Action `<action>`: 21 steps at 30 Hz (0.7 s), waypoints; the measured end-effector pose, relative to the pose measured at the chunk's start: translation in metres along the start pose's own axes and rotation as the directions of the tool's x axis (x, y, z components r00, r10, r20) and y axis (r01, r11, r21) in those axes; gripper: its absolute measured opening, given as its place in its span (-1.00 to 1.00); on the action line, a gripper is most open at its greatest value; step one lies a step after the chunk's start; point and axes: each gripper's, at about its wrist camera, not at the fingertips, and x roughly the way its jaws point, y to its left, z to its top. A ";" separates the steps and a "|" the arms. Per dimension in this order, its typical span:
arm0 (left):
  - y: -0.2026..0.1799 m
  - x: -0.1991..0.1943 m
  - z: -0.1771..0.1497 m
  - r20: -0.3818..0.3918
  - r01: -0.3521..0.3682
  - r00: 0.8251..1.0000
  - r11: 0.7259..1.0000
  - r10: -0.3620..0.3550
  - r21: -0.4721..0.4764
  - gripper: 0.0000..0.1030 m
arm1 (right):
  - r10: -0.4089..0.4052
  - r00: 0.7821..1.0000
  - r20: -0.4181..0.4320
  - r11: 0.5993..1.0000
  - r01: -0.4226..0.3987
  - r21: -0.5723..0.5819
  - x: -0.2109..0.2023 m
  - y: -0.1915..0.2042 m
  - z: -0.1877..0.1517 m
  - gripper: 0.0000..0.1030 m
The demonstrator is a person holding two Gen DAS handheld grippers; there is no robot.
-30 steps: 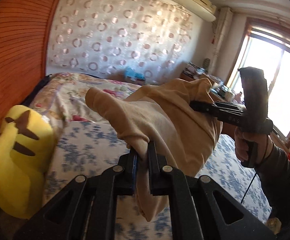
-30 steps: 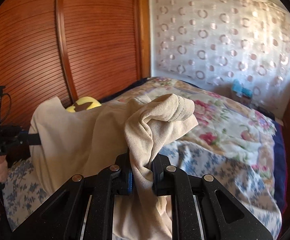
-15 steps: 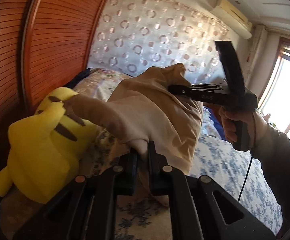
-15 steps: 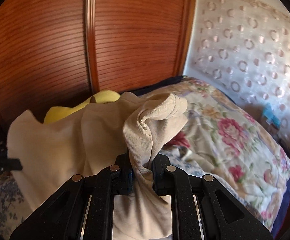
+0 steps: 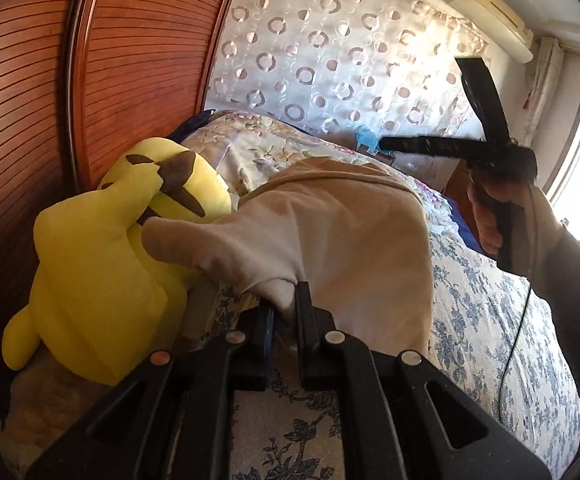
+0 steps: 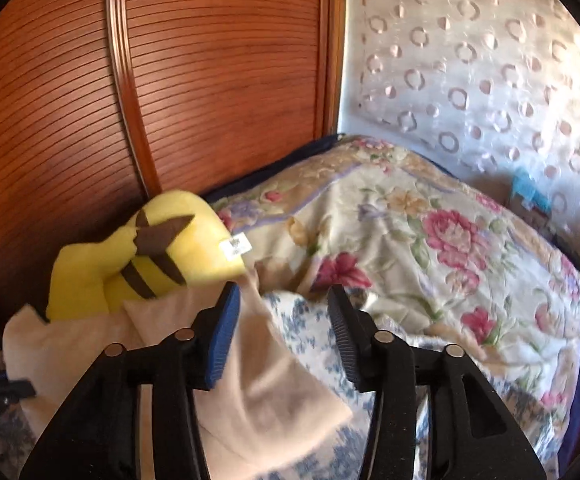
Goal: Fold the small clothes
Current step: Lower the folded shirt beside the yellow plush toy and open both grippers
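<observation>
A beige garment (image 5: 330, 240) lies draped over the bed, one sleeve reaching toward the yellow plush. My left gripper (image 5: 283, 314) is shut on the garment's near edge. My right gripper (image 6: 283, 300) is open and empty, its jaws spread above the garment (image 6: 257, 380). In the left wrist view the right gripper (image 5: 386, 144) hovers above and beyond the garment, apart from it, held by a hand.
A yellow plush toy (image 5: 101, 264) sits against the wooden slatted wall (image 5: 49, 80), also in the right wrist view (image 6: 137, 252). The bed has a blue-flowered sheet (image 5: 490, 340) and a floral quilt (image 6: 430, 232). A curtain (image 5: 350, 60) hangs behind.
My right gripper has opened and let go of the garment, which has dropped onto the bed. The left gripper has lowered with its edge toward the plush.
</observation>
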 end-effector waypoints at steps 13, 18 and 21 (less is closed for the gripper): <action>-0.002 0.007 0.001 -0.041 -0.027 0.999 0.999 0.028 0.022 -0.90 | 0.143 0.979 -0.147 0.985 -0.126 0.117 0.026 -0.021 -0.036 -0.93; -0.005 0.008 0.000 -0.050 -0.042 0.998 0.998 0.044 0.039 -0.90 | 0.006 1.000 0.000 0.985 -0.006 0.173 0.009 -0.042 -0.019 -0.94; -0.004 0.009 0.000 -0.061 -0.057 0.996 0.998 0.059 0.032 -0.89 | -0.021 1.000 0.004 0.987 0.020 0.158 0.008 -0.040 -0.015 -0.94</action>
